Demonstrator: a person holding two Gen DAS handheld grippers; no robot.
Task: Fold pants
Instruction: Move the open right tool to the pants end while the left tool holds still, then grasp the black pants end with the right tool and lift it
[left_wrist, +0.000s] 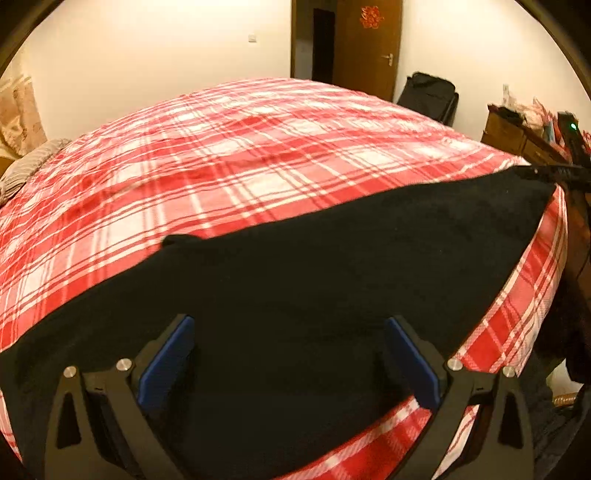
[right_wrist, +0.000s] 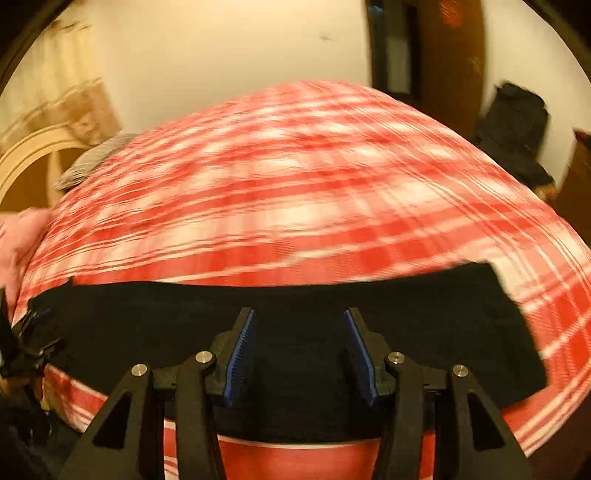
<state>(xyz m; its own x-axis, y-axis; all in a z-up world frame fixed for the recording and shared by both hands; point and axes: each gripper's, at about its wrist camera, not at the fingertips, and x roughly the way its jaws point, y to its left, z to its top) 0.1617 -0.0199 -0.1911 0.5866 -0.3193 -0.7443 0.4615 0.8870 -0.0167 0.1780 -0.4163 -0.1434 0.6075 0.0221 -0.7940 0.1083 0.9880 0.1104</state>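
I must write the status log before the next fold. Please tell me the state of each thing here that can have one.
Black pants: lying flat along the near edge of the bed, not held.
Left tongs: open, over the pants, gripping nothing.
Right tongs: open, over the pants, gripping nothing.
Plaid bedcover: spread flat.
Door: open.

Open right tongs (right_wrist: 299, 354) over black pants (right_wrist: 424, 325)

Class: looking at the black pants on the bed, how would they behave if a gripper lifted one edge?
The pants would probably droop: they lie flat and limp, following the curve of the bedspread. The matte, fuzzy-looking cloth suggests pads would grip, not slip. They likely won't roll or tip, though a push may bunch them.
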